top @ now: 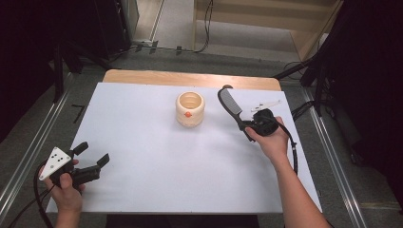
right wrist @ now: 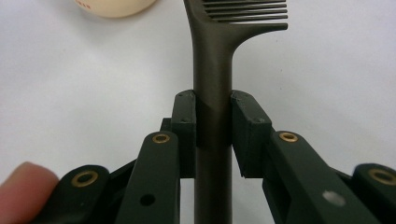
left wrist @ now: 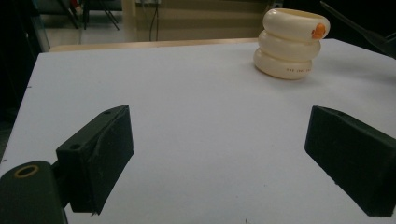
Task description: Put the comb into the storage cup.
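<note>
The white table carries the work; a strip of bare wood shows along its far edge. Near the middle of the far half stands a cream ribbed cup, upright, mouth open upward, with a small orange mark on its side. A small white item lies to the right of the cup, too small to identify.

The right gripper sits right of the cup. Its jaws are closed most of the way and clamp the handle of a dark comb; in the right gripper view both pads press the handle from either side, with the toothed end projecting forward. The comb is held above the table, its toothed end just right of the cup and apart from it.

The left gripper rests at the near left corner, well apart from the cup. Its jaws stand wide open with nothing between them.

Step in hand, as judged: transport of the gripped comb toward the cup. The next move likely calls for tilting the comb upright over the cup mouth, lowering it inside, then releasing. Risk: a rim strike could tip the cup.
</note>
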`<state>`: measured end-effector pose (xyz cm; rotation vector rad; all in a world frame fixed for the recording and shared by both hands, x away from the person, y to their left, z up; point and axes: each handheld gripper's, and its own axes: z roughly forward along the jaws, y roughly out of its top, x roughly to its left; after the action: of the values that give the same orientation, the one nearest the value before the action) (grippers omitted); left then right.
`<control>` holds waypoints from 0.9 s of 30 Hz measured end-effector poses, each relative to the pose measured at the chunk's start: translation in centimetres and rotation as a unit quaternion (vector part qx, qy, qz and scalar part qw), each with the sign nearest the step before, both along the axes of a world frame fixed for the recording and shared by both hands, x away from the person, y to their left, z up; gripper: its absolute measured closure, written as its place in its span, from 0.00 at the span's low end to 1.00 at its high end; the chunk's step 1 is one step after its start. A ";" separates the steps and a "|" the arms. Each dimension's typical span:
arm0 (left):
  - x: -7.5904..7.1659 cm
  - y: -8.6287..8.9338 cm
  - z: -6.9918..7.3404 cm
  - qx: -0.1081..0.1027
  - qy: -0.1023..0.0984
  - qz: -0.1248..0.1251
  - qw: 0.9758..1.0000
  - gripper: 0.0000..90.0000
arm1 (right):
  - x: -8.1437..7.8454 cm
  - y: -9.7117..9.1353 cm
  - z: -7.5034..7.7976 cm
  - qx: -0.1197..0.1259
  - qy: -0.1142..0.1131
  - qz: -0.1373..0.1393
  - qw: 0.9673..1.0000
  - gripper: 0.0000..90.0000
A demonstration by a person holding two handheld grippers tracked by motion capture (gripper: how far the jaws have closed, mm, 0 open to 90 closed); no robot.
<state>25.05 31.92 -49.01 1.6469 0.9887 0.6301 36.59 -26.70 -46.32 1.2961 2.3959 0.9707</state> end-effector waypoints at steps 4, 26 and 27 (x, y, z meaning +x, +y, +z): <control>0.0 0.0 0.0 0.000 -0.001 0.000 1.000 0.09 | -1.0 -0.2 0.0 0.018 -0.019 -0.003 1.000 0.79; -0.2 -0.1 0.2 -0.004 -0.013 0.003 1.000 0.03 | -6.3 0.0 -1.0 0.100 -0.121 -0.022 0.987 0.79; -0.2 -0.1 0.2 -0.003 -0.013 0.003 1.000 0.02 | -6.5 0.0 -1.0 0.102 -0.122 -0.022 0.987 0.79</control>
<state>24.83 31.83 -48.80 1.6267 0.9762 0.6493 30.09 -26.72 -47.37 1.2095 2.1201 1.3081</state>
